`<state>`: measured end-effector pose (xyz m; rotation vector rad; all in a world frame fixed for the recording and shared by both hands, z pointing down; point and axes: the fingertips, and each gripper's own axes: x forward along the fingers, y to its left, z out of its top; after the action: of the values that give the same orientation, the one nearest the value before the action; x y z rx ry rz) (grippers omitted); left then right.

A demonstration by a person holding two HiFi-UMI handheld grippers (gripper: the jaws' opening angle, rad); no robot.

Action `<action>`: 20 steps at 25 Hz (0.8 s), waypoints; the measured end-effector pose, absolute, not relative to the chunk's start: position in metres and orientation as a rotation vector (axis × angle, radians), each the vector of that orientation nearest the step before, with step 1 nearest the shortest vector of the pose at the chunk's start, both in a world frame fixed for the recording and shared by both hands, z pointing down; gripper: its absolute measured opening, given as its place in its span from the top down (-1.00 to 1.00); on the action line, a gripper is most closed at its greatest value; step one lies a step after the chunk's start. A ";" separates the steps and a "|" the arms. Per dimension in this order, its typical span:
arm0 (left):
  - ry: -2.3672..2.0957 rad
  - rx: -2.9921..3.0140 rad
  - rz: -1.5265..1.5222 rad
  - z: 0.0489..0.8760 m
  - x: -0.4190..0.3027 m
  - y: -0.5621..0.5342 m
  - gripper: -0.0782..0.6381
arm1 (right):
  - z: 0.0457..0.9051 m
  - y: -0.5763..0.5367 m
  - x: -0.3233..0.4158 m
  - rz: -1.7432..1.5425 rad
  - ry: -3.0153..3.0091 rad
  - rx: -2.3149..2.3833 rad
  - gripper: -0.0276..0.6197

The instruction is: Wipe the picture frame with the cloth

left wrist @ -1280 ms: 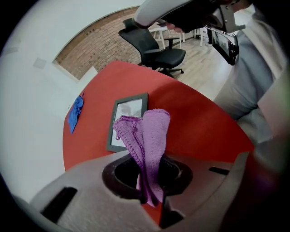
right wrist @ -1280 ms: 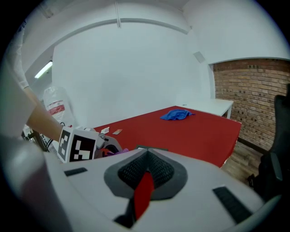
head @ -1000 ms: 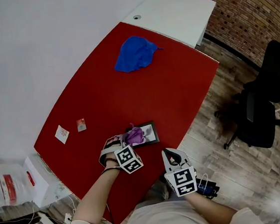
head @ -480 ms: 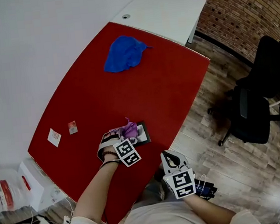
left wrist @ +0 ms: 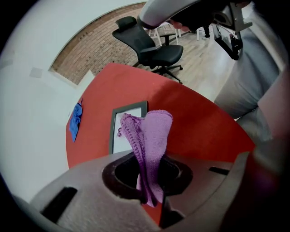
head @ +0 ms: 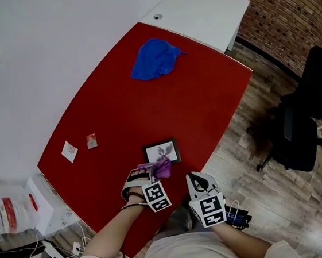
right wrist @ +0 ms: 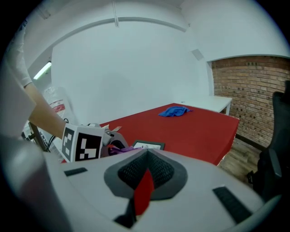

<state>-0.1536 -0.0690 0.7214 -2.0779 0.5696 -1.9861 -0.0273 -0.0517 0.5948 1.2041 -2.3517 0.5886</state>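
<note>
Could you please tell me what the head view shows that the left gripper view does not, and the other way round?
Only the head view shows the two small cards lying on the red table. Only the left gripper view shows, close up, the left gripper with its jaws shut on the purple cloth. Both show the picture frame, the blue cloth and the red table.

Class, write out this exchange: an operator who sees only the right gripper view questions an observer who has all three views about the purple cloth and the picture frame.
Operator: I see purple behind a marker cube. What holds it?
Observer: The left gripper; its own view shows the jaws shut on the purple cloth, which is folded upright.
Operator: Is the cloth lying on the frame?
Observer: No. From the head view it sits at the near edge of the picture frame, whose face is uncovered.
</note>
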 end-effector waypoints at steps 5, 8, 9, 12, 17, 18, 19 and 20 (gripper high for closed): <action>0.636 -2.099 -1.972 0.715 -0.156 -0.088 0.61 | 0.594 -0.051 -0.028 0.592 -2.346 1.204 0.90; 0.760 -2.090 -1.954 0.709 -0.158 -0.131 0.61 | 0.593 -0.052 -0.022 0.597 -2.338 1.225 0.90; 0.789 -2.072 -1.951 0.708 -0.159 -0.146 0.61 | 0.593 -0.053 -0.019 0.597 -2.335 1.235 0.90; 0.806 -1.995 -1.966 0.710 -0.158 -0.177 0.61 | 0.593 -0.053 -0.009 0.594 -2.315 1.256 0.90; 0.774 -1.973 -1.997 0.722 -0.149 -0.179 0.61 | 0.596 -0.052 0.005 0.614 -2.294 1.281 0.90; 0.764 -1.971 -1.997 0.722 -0.148 -0.176 0.61 | 0.596 -0.053 0.007 0.613 -2.292 1.285 0.90; 0.752 -1.971 -1.997 0.722 -0.146 -0.171 0.61 | 0.596 -0.054 0.008 0.612 -2.291 1.287 0.90; 0.736 -1.974 -1.999 0.722 -0.144 -0.164 0.61 | 0.597 -0.053 0.007 0.615 -2.291 1.283 0.90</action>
<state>-0.1435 -0.1645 0.7223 -1.9744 0.7361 -1.9991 0.0075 -0.0534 0.5973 1.2827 -2.2915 0.6147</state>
